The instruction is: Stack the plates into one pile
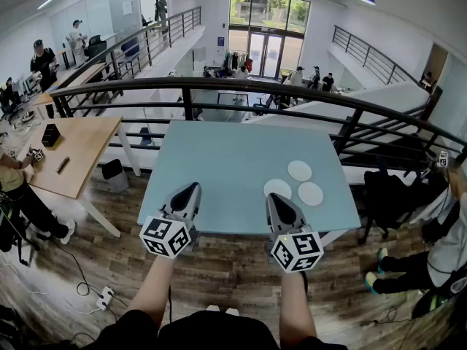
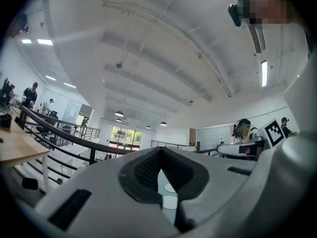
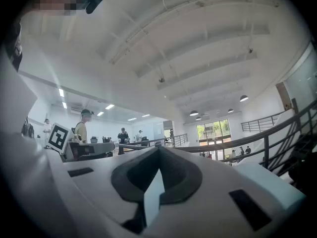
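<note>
Three white plates lie apart on the right side of the light blue table (image 1: 219, 166): one at the back (image 1: 299, 170), one at the front left (image 1: 277, 189) and one at the front right (image 1: 310, 193). My left gripper (image 1: 193, 188) is shut and empty over the table's near edge, well left of the plates. My right gripper (image 1: 273, 197) is also shut and empty, its tip just short of the front left plate. In the left gripper view, two plates (image 2: 170, 202) show through the slit below the closed jaws of the left gripper (image 2: 160, 155). The right gripper (image 3: 158, 152) shows only a strip of table.
A black railing (image 1: 241, 86) runs behind the table. A wooden table (image 1: 73, 152) with small black items stands to the left, with a person beside it. Another person sits at the far right (image 1: 445, 246). A power strip and cables (image 1: 102, 294) lie on the wood floor.
</note>
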Motion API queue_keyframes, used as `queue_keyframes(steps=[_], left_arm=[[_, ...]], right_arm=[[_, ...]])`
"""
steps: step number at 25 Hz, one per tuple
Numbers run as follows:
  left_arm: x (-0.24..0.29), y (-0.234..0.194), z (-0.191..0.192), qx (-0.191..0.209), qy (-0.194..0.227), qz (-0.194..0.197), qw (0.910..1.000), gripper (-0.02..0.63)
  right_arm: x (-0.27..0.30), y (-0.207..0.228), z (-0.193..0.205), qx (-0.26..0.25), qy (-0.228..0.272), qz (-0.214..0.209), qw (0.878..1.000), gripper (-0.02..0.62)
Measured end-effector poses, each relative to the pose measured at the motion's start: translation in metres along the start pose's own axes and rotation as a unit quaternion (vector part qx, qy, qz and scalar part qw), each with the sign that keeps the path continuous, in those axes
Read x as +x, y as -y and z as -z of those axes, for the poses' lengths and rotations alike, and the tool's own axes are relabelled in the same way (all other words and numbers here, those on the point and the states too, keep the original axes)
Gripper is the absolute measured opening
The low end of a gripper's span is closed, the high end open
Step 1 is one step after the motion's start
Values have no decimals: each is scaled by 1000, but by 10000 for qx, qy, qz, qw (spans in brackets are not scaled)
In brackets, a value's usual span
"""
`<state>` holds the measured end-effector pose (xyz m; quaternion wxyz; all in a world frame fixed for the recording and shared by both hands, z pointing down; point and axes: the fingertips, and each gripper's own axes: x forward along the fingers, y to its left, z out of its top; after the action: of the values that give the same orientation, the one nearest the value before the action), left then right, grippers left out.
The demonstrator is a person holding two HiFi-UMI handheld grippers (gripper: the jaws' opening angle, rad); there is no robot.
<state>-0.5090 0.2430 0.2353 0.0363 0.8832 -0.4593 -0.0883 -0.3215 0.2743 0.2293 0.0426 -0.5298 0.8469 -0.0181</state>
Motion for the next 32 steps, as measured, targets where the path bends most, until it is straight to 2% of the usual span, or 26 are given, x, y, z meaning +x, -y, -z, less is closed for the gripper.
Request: queue_keyframes(steps=[8, 15, 26, 32], left_arm=[[-6, 2, 2, -19, -5, 21, 10000, 3], [-10, 3, 3, -38, 2, 45, 10000, 5], [-18, -8, 11, -172, -14, 130, 9998, 5], [-8, 10, 15, -134, -24, 204, 9997, 5]], right_arm=[[-6, -4, 0, -1, -5, -63, 10000, 8], [-9, -6, 2, 216, 62, -75, 9997, 8], [-12, -29, 2, 296, 140, -211, 9992, 8], [-24, -7, 4, 347, 124, -174, 9992, 8]])
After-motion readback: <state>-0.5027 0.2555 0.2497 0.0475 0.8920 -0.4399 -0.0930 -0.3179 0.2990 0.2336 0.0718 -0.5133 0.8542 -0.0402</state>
